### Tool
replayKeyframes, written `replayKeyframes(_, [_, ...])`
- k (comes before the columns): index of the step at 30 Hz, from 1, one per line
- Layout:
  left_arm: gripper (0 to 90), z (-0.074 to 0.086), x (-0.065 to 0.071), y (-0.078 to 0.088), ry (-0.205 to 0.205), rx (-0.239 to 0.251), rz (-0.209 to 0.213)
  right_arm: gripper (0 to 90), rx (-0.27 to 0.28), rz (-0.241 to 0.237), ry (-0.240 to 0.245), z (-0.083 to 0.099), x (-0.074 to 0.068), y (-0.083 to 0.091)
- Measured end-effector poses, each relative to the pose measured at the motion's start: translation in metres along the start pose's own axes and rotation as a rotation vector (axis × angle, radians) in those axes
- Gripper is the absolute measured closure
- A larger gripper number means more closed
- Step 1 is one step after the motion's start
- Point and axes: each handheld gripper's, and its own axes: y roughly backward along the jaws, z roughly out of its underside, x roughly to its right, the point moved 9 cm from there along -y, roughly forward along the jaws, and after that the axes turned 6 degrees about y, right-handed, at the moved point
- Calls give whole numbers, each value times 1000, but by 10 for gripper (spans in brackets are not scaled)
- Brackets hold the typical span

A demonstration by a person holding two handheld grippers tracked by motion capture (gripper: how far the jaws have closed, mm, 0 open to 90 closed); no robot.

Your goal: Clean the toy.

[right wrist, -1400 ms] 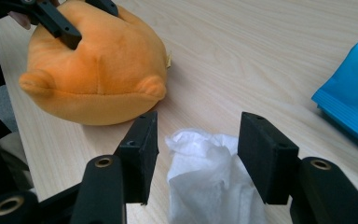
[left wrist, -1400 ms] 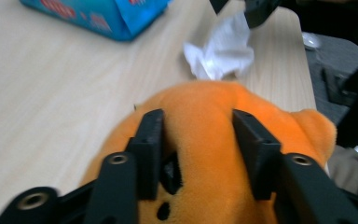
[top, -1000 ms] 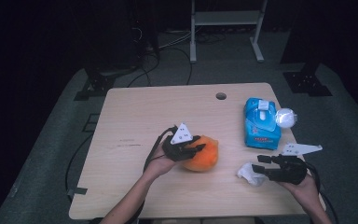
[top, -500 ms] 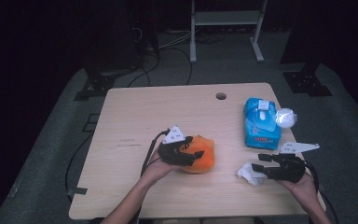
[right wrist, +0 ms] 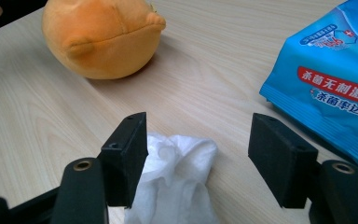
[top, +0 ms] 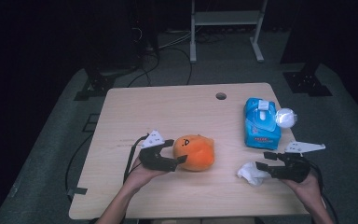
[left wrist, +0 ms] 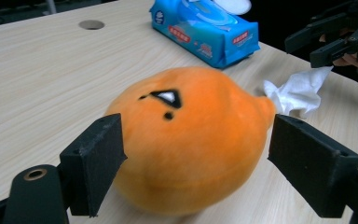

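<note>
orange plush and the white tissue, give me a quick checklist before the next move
1. Left gripper released the orange plush: ok. Its jaws have just been opening; the plush sits between them, with a gap at the right pad.
2. Plush resting on the table: ok.
3. Right gripper free of the white tissue: cannot tell. Its jaws have just been opening and the right pad is apart, but the tissue lies against the left one.
4. Blue wipes pack out of the way: ok, beyond the tissue.
5. The two grippers apart from each other: ok.
</note>
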Motion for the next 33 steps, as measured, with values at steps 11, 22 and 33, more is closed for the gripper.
replayKeyframes(11, [168,15,-15,18,38,-1,-31,343,-8,14,9,1,0,0])
replayKeyframes(22, [156,24,-23,27,48,-17,-54,340,-9,20,3,2,2,3])
replayKeyframes(33, [155,37,-34,36,68,-27,-84,338,-13,20,3,3,2,2])
